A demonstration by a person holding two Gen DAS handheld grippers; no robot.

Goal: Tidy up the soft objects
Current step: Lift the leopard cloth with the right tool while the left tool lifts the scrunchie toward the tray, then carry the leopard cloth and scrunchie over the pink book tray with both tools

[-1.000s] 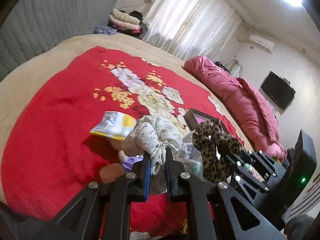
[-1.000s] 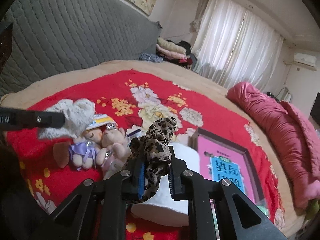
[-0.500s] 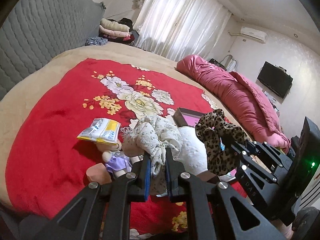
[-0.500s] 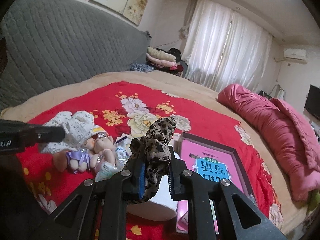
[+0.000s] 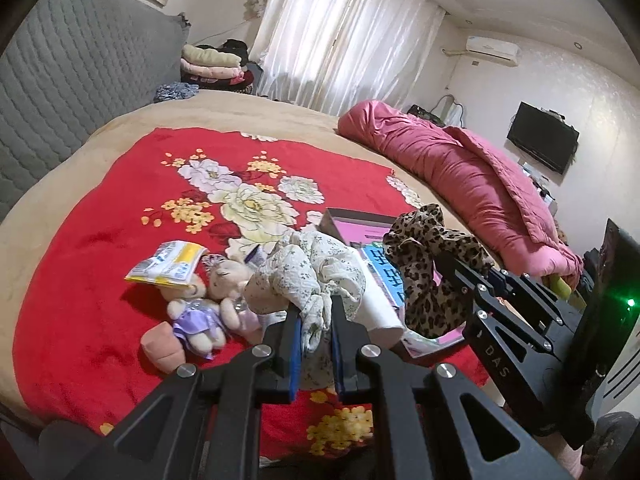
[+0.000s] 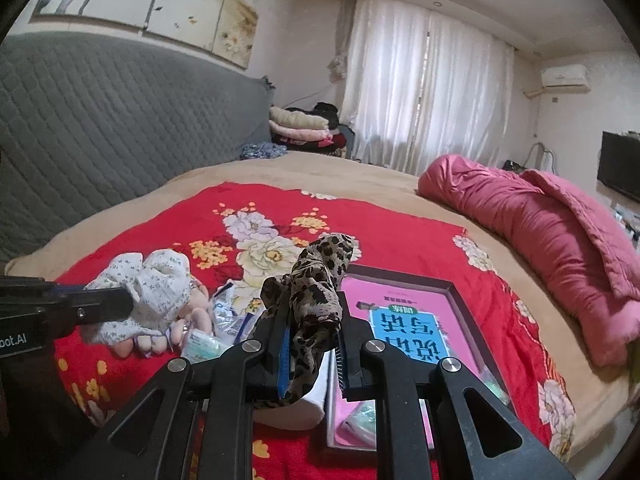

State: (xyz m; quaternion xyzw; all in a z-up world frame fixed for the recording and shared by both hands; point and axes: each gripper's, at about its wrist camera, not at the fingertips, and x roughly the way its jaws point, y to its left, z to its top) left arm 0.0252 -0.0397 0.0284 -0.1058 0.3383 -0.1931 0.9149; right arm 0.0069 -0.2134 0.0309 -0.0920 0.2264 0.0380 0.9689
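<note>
While both grippers hung above the red floral blanket [image 5: 100, 248], we held one soft cloth in each.

Our left gripper [image 5: 314, 336] pinched the white floral cloth [image 5: 308, 272], fingers pressed nearly together, bunch lifted over the two small teddy bears [image 5: 208, 304]. Our right gripper [image 6: 312, 344] clamped the leopard-print cloth [image 6: 316, 292] likewise, raised above the white roll [image 6: 296, 408] and just beside the pink book [image 6: 408, 320]. Both tools pointed forward, side by side.
</note>
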